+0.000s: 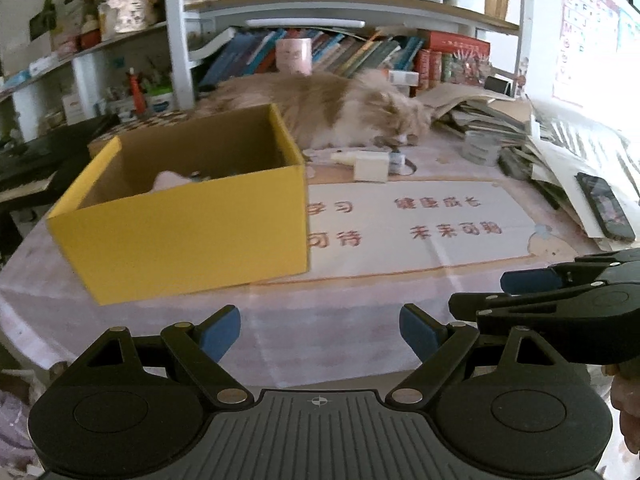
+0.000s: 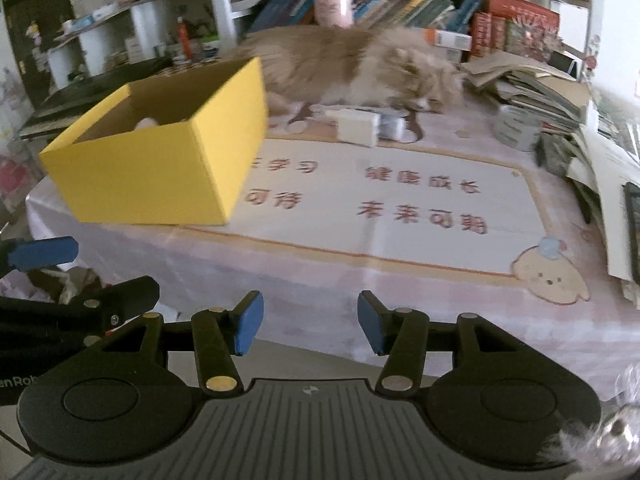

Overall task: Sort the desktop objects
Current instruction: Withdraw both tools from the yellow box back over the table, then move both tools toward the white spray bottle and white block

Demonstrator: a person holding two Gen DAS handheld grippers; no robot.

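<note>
An open yellow box (image 1: 188,224) stands on the left of the table, also in the right wrist view (image 2: 160,164), with a pale pink item (image 1: 170,180) and other small things inside. A white box (image 1: 372,166) (image 2: 358,126) and a small grey object (image 1: 396,160) (image 2: 390,126) lie mid-table, in front of a sleeping cat (image 1: 332,112) (image 2: 360,68). My left gripper (image 1: 320,336) is open and empty at the table's near edge. My right gripper (image 2: 310,326) is open and empty beside it, also seen in the left wrist view (image 1: 520,282).
A pink mat with red characters (image 1: 420,224) (image 2: 380,196) covers the table. Stacked books and papers (image 1: 500,120) and a phone (image 1: 606,206) crowd the right side. A round tin (image 2: 514,128) sits near them. Shelves with books (image 1: 320,52) stand behind.
</note>
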